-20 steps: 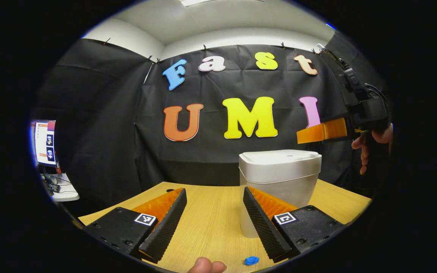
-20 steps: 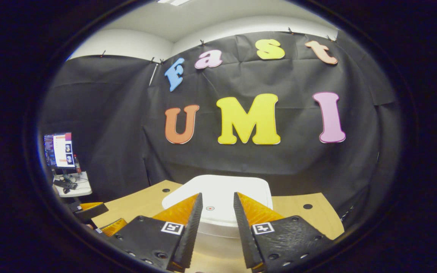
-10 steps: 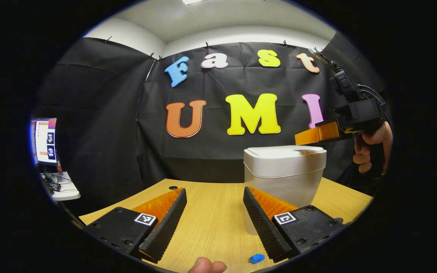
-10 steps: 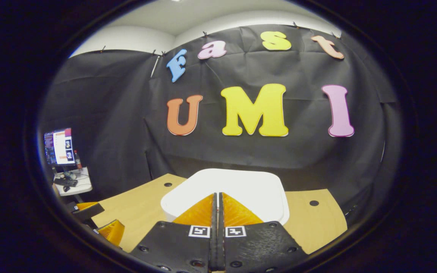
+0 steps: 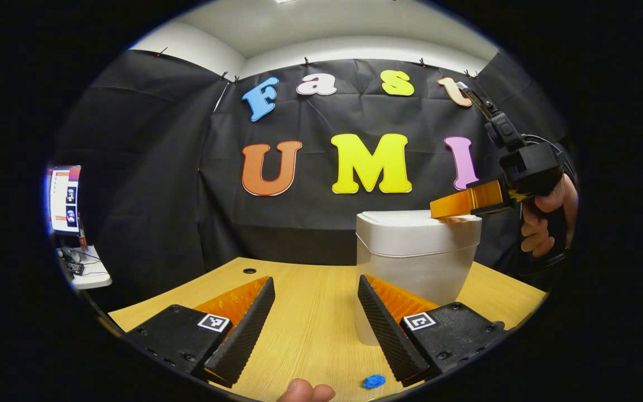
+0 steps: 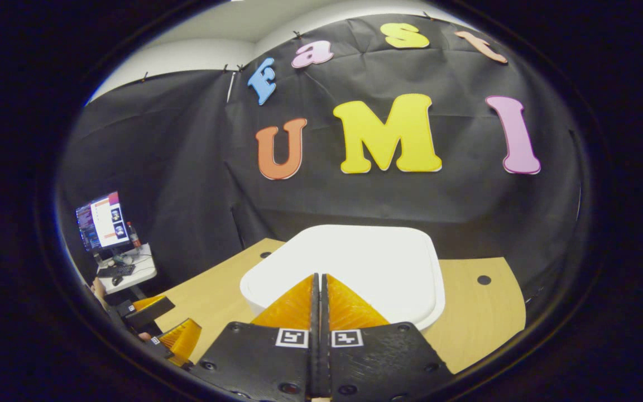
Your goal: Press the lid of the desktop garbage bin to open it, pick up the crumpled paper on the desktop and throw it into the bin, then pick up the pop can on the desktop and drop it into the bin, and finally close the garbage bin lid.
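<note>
My right gripper (image 6: 317, 276), pinched shut, pokes the white plastic bin's lid (image 6: 355, 257) at 12 o'clock; pushing off-centre might tip it.

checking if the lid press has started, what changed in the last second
The right gripper closed its jaws, which stood apart a second ago, and came down toward the bin lid; in the left gripper view its tip now sits at the lid's top. The lid is still closed. The left gripper stayed open and low over the table, and the bin did not move.
</note>
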### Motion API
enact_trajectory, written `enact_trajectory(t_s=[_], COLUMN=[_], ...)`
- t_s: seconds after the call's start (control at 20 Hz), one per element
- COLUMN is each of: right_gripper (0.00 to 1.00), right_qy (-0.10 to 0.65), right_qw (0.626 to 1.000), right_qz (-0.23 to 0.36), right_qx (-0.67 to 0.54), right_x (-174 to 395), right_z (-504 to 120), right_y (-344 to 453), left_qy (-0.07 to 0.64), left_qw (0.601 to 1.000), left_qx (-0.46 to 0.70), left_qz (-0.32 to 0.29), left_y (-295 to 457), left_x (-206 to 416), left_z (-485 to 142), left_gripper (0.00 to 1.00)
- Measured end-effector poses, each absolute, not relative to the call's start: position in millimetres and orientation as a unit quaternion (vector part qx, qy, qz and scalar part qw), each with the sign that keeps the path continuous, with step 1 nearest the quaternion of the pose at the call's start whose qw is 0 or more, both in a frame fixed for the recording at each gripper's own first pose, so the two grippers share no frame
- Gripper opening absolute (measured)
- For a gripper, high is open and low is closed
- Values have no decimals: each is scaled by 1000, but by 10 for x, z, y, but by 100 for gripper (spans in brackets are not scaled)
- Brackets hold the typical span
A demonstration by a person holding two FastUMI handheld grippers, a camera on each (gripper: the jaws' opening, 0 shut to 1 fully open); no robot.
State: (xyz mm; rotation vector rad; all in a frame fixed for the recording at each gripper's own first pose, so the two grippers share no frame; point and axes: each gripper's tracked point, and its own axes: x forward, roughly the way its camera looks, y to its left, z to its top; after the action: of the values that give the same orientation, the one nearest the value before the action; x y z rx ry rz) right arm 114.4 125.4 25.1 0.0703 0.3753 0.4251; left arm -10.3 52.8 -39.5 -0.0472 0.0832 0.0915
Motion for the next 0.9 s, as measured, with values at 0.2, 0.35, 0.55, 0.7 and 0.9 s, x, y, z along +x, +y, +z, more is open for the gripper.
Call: enact_trajectory(t_s=[0.2, 0.35, 0.55, 0.7, 0.9], right_gripper=[1, 43, 98, 97, 98], right_qy=[133, 75, 30, 22, 13], right_qw=[972, 980, 985, 986, 988], right_qz=[187, 178, 170, 163, 152], right_qx=[51, 38, 16, 12, 9], right_x=[1120, 1025, 876, 774, 607], right_z=[530, 776, 923, 876, 780], right_y=[1139, 1035, 976, 949, 879], left_qy=[40, 40, 37, 37, 38], left_qw=[998, 998, 998, 999, 998], left_qx=[-15, -14, -16, -13, -16], left_qz=[44, 44, 40, 38, 38], left_y=[495, 486, 423, 398, 386], left_x=[-122, -125, -125, -126, -155], left_z=[-384, -382, -373, -385, -407], left_gripper=[97, 97, 97, 97, 97])
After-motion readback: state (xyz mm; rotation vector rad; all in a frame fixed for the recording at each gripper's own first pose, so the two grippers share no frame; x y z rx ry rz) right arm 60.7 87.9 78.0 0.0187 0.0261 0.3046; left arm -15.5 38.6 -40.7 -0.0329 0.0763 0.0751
